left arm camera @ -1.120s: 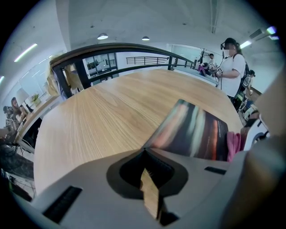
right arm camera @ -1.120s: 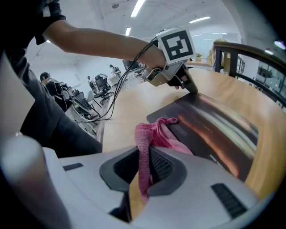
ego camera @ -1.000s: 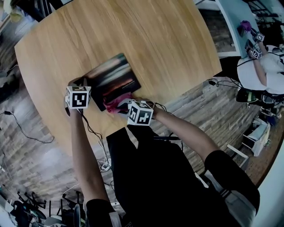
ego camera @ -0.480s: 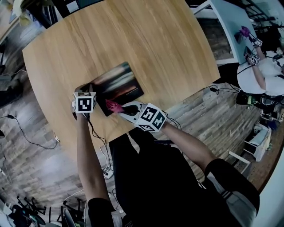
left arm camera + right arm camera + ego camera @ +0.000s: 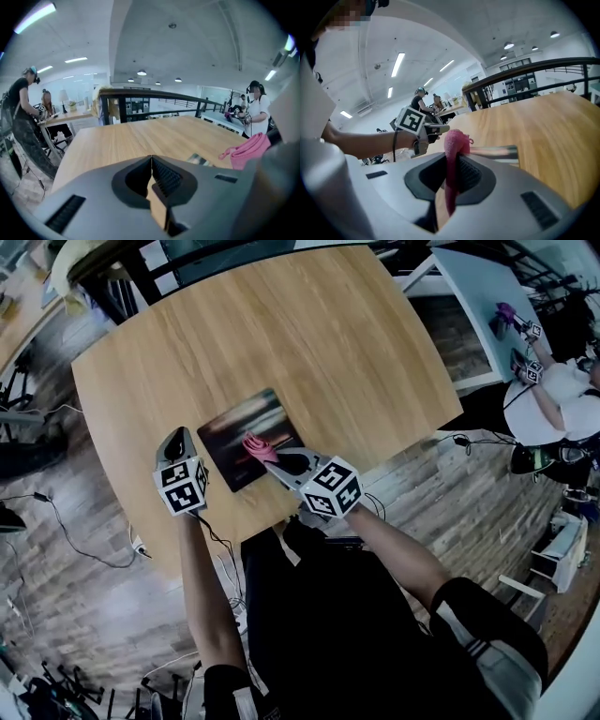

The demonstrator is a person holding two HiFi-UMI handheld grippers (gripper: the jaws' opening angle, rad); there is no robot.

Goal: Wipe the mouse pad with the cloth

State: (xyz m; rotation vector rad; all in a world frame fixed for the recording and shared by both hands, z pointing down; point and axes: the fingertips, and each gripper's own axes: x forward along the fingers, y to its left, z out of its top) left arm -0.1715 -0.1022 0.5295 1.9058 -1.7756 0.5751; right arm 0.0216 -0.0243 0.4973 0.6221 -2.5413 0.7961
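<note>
A dark mouse pad (image 5: 246, 432) with a printed picture lies on the round wooden table (image 5: 309, 343), near its front edge. My right gripper (image 5: 269, 457) is shut on a pink cloth (image 5: 258, 445), which stands over the middle of the pad. In the right gripper view the cloth (image 5: 453, 143) sticks up between the jaws of the right gripper (image 5: 452, 161), with the pad (image 5: 497, 151) just beyond. My left gripper (image 5: 175, 437) is shut and empty, on the table just left of the pad. In its own view the left gripper (image 5: 151, 161) sees the cloth (image 5: 247, 150) at the right.
The table's front edge (image 5: 234, 526) runs close behind both grippers. Cables (image 5: 84, 540) lie on the plank floor at the left. A person (image 5: 553, 395) works at another table on the right, and other people (image 5: 23, 117) stand beyond a railing (image 5: 159, 96).
My right gripper carried the pink cloth from the pad's near edge up onto its middle. My left gripper drew back from the pad's near left corner to its left side.
</note>
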